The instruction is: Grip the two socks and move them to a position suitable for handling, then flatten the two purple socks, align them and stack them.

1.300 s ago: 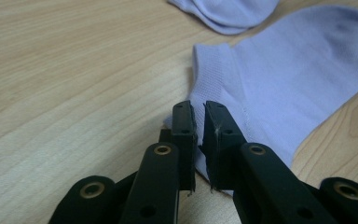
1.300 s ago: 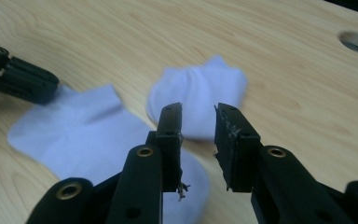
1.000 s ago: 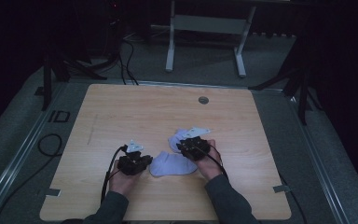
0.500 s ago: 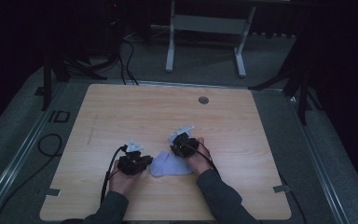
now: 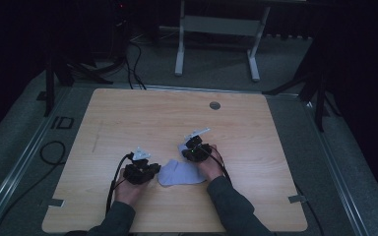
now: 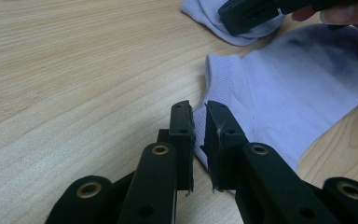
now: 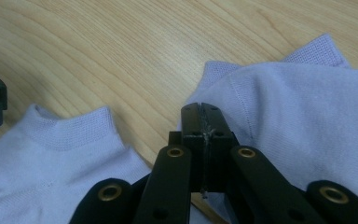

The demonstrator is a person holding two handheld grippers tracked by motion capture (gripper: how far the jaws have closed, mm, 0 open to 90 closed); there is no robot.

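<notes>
Leftward and toward the person goes the right gripper [image 5: 189, 150] since a second ago, dragging the second sock [image 7: 303, 121] with it, so the pale cloth that lay spread on the far right of the pair is now bunched under that hand. Its jaws have just been closing, and now they are pressed together on an edge of that second sock, cloth caught between the tips. The first sock [image 5: 179, 173] lies flat on the table [image 5: 128, 113], near the front edge, between the two hands, its ribbed cuff turned toward the left gripper [image 6: 198, 122]. That gripper pinches the cuff edge low against the wood, jaws nearly together with only a thin slit showing, and it has held its place throughout. The two socks lie just beside each other, the second one a little farther from the person. A round grey grommet [image 5: 215, 105] sits well apart at the far side of the table.
</notes>
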